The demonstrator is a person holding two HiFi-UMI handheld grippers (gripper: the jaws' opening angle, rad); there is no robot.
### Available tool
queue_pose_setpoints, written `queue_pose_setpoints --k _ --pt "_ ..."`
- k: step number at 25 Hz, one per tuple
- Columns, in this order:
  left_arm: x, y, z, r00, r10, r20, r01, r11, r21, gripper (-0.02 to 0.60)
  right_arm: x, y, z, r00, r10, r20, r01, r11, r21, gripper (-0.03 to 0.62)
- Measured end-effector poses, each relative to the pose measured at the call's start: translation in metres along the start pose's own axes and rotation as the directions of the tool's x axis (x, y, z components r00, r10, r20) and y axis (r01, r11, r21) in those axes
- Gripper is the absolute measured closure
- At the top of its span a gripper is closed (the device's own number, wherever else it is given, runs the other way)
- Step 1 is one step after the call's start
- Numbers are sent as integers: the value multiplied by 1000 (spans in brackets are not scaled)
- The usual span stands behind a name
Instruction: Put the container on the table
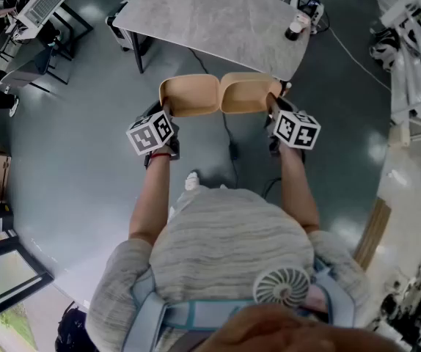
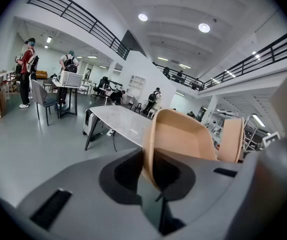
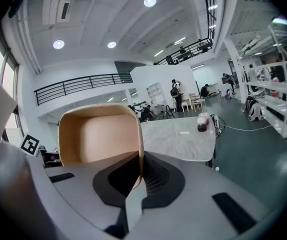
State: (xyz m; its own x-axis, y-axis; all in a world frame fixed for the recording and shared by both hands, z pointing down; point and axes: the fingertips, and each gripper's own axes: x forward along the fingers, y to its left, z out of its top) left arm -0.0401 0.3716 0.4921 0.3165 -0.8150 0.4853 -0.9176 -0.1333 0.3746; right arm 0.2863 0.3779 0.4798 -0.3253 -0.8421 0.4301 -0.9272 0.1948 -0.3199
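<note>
Mostly hidden in the head view are the jaw tips themselves, since each marker cube and the container's end walls cover them; the hands behind the cubes barely show either. The gripper views settle it. The left gripper [image 1: 163, 114] [image 2: 151, 176] has its jaws closed down to a thin gap on the rim wall of the tan container [image 1: 190, 97] [image 2: 181, 139], and the right gripper [image 1: 275, 107] [image 3: 138, 176] pinches the opposite rim wall [image 3: 101, 136] the same way. The container is a two-part hinged shell lying open, hollows up, held in the air between the grippers, over the grey floor [image 1: 71, 145]. In the left gripper view its far half appears only as a narrow edge-on strip, cut by the gripper body. The marble-topped table [image 1: 203, 17] [image 2: 121, 121] [image 3: 178, 139] lies just ahead; from above the container's right half overlaps the table's near corner, but how high it hangs against the tabletop cannot be told. A small jar [image 1: 294, 28] [image 3: 201, 123] stands near the table's far right edge, too small to read. Both bare forearms reach forward, roughly parallel, elbows bent at the person's sides.
</note>
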Motion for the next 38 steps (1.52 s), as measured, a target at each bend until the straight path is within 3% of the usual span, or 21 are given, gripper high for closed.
queue_pose_setpoints --k 27,38 --pt "-17 -7 -2 1000 14 20 -15 1000 22 545 -18 0 9 999 40 27 -41 998 40 591" --pt "-2 25 15 997 60 43 -59 998 -12 545 29 15 22 996 91 5 -91 995 42 591"
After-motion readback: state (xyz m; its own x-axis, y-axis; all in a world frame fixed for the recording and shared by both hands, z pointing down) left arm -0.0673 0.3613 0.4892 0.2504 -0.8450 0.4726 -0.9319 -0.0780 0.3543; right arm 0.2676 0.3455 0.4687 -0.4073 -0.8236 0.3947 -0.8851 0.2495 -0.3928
